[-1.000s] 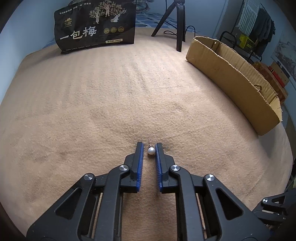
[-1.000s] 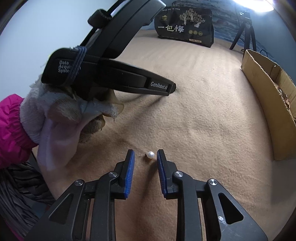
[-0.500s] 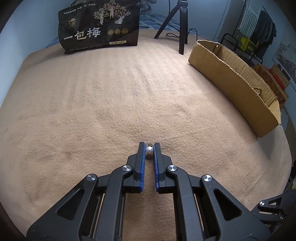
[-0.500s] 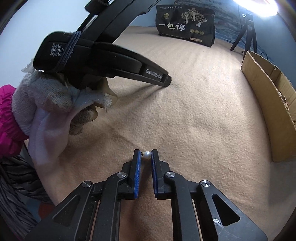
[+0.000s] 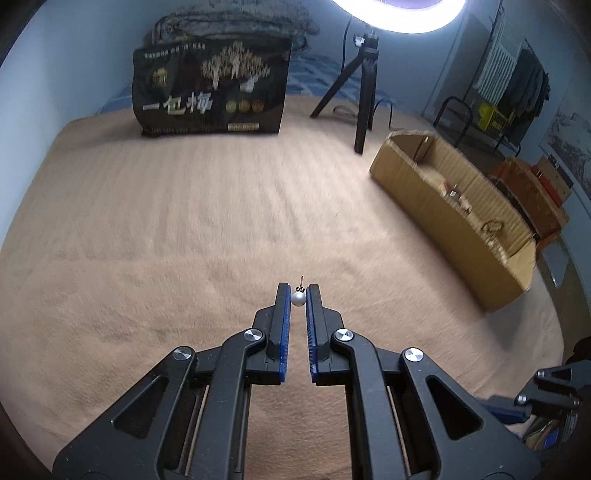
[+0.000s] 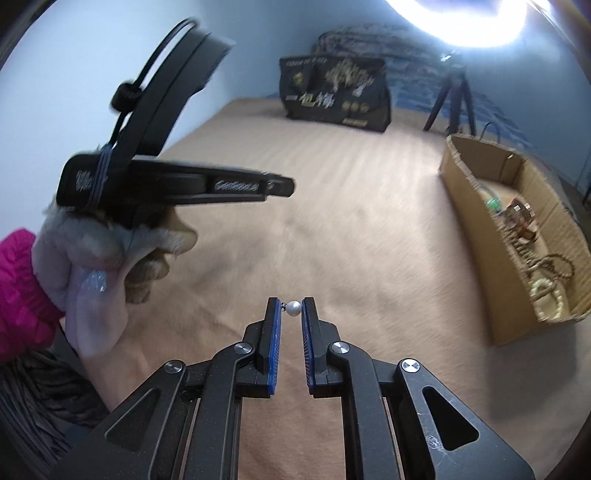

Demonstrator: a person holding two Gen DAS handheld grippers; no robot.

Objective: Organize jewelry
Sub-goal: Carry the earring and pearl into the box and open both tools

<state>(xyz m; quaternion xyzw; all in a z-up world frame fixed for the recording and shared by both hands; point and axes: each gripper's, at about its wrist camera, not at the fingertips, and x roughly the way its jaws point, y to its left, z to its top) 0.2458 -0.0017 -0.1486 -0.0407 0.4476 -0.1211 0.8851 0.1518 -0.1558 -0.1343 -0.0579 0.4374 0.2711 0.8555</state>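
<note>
- We work over a tan blanket point(image 5: 184, 229) in a blue-walled room, a ring light point(image 5: 399, 14) overhead.
- Our left gripper point(image 5: 298, 295) is clamped on a pearl earring point(image 5: 297, 299), the bead pinched right at the fingertips, its thin post jutting beyond them.
- Our right gripper point(image 6: 291, 307) pinches a second pearl earring point(image 6: 294, 308) the same way, with the post pointing toward the left pad.
- Both studs look tiny, light, hard and smooth; we judge a round bead likely to squirt out of flat pads, and the post easy to bend.
- Best hold seems across the bead's widest part, squeezed gently.
- The cardboard box point(image 6: 476, 236), to the right of the right fingers, already holds other jewelry point(image 6: 546, 273).
</note>
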